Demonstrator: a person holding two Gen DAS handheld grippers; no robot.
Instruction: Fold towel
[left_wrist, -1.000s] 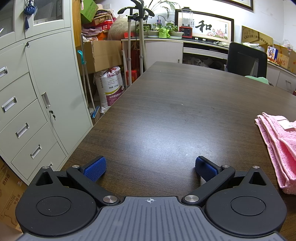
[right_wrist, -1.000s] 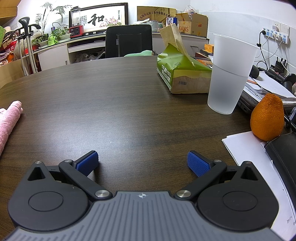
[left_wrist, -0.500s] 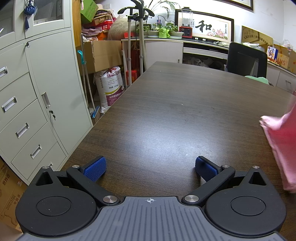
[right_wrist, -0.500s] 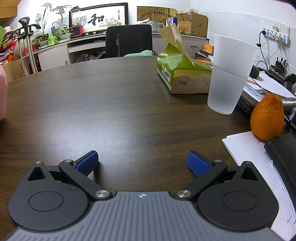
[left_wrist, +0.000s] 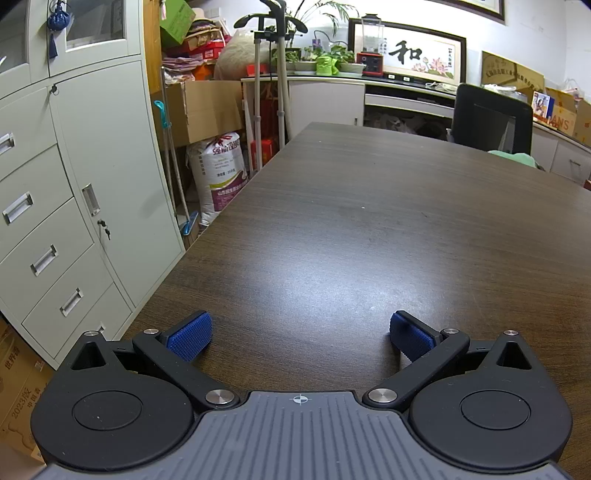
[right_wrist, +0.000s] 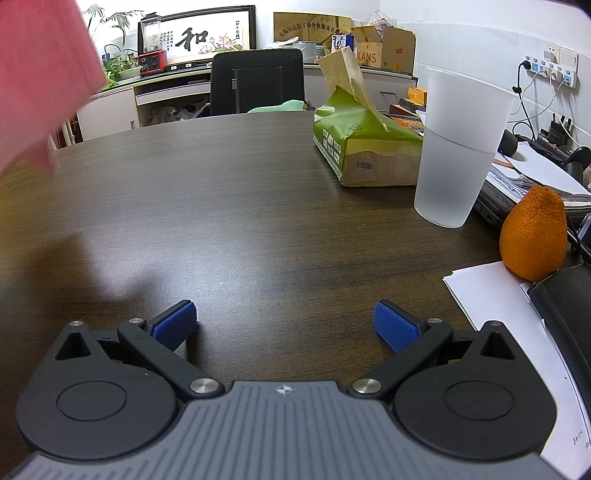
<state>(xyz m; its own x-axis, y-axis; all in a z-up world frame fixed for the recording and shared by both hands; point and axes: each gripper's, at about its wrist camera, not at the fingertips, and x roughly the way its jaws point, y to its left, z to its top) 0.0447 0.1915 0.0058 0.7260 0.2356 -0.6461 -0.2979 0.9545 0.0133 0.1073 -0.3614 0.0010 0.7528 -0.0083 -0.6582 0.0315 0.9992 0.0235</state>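
The pink towel (right_wrist: 40, 77) is in the air at the upper left of the right wrist view, blurred, well above the dark wooden table (right_wrist: 258, 192); what holds it is out of frame. It casts a shadow on the table at the left. No towel shows in the left wrist view. My left gripper (left_wrist: 300, 338) rests low over the table (left_wrist: 369, 229), open, with nothing between its blue pads. My right gripper (right_wrist: 284, 325) is likewise open and empty, apart from the towel.
On the right stand a green tissue pack (right_wrist: 362, 147), a frosted plastic cup (right_wrist: 458, 147), an orange (right_wrist: 533, 236) and papers (right_wrist: 495, 295). A black chair (right_wrist: 258, 86) is at the far edge. Grey cabinets (left_wrist: 66, 192) stand left of the table edge.
The pink towel left the table: it rose out of the left wrist view and now hangs blurred at the upper left of the right wrist view. Both grippers stayed still and open.
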